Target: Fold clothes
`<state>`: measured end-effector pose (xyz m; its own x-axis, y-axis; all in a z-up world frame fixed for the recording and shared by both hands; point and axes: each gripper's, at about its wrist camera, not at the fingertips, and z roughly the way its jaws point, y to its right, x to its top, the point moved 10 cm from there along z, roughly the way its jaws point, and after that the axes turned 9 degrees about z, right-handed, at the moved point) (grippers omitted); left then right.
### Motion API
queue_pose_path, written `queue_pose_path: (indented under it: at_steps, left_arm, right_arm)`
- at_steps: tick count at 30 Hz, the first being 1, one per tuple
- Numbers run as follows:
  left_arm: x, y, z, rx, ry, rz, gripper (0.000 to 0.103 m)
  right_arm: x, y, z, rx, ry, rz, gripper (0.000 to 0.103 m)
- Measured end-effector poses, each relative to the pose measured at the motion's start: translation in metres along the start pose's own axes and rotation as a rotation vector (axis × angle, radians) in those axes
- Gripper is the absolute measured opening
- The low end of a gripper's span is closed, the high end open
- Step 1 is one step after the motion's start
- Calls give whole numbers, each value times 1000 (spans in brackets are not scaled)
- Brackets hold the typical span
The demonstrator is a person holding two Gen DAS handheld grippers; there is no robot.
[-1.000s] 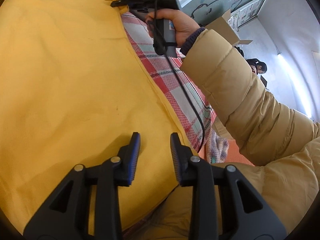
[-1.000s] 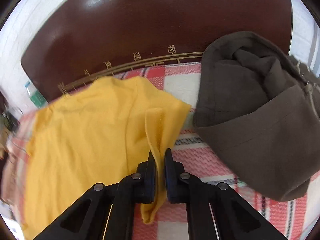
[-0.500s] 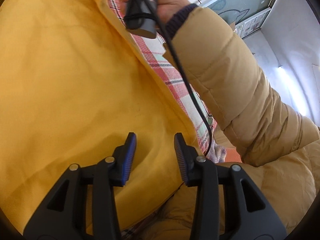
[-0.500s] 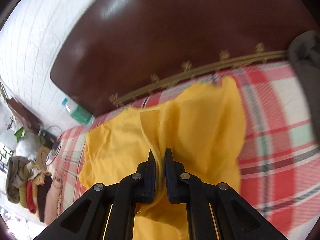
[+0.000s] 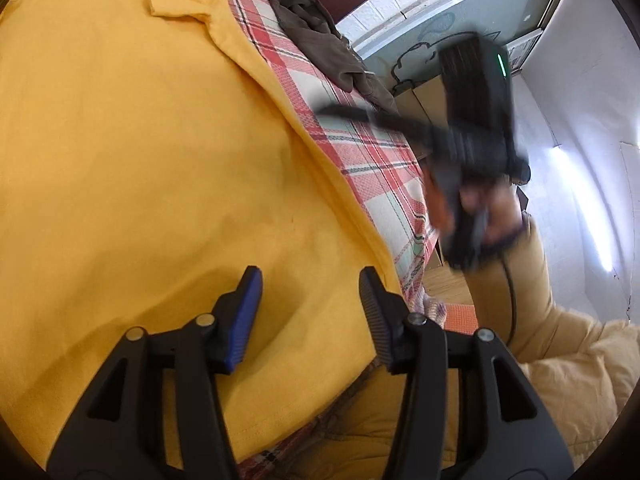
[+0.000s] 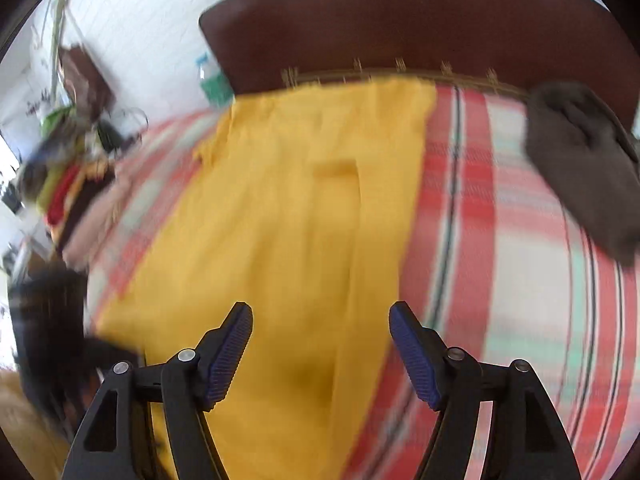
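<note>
A yellow shirt [image 5: 140, 160] lies spread flat on a red plaid bedspread [image 5: 360, 152]; its sleeve is folded in at the top. My left gripper [image 5: 310, 308] is open just above the shirt's near right edge. My right gripper [image 6: 322, 344] is open and empty above the shirt [image 6: 300, 220], which looks blurred by motion. In the left wrist view the right gripper's body [image 5: 476, 128] shows blurred in the person's hand, off the bed's right side.
A dark brown garment [image 6: 580, 160] lies heaped on the bedspread to the right, also in the left wrist view [image 5: 328, 52]. A dark wooden headboard [image 6: 400, 20] stands behind. A pile of folded clothes [image 6: 72, 196] lies far left.
My right gripper let go of the yellow sleeve, opened and pulled back toward the bed's near right side. The sleeve now lies folded onto the shirt. My left gripper opened a little wider.
</note>
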<state>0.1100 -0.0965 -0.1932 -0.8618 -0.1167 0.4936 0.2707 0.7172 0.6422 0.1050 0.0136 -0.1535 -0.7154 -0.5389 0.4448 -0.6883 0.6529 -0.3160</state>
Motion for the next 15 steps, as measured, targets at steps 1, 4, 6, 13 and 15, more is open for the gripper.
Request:
queue_pose_path:
  at_steps: [1, 4, 6, 13, 15]
  left_arm:
    - [2, 0, 1, 7, -2, 5, 54]
    - [10, 5, 7, 21, -5, 21, 55]
    - [13, 6, 10, 23, -14, 33, 55]
    - [21, -6, 4, 26, -32, 34, 55]
    - [28, -11, -3, 28, -12, 13, 55]
  right_arm:
    - [-27, 2, -4, -22, -24, 0, 73]
    - [-86, 5, -11, -89, -56, -2, 66]
    - [-109, 3, -14, -106, -56, -14, 41]
    - [-88, -54, -34, 50, 76, -35, 6]
    - [-80, -79, -33, 109, 80, -75, 6]
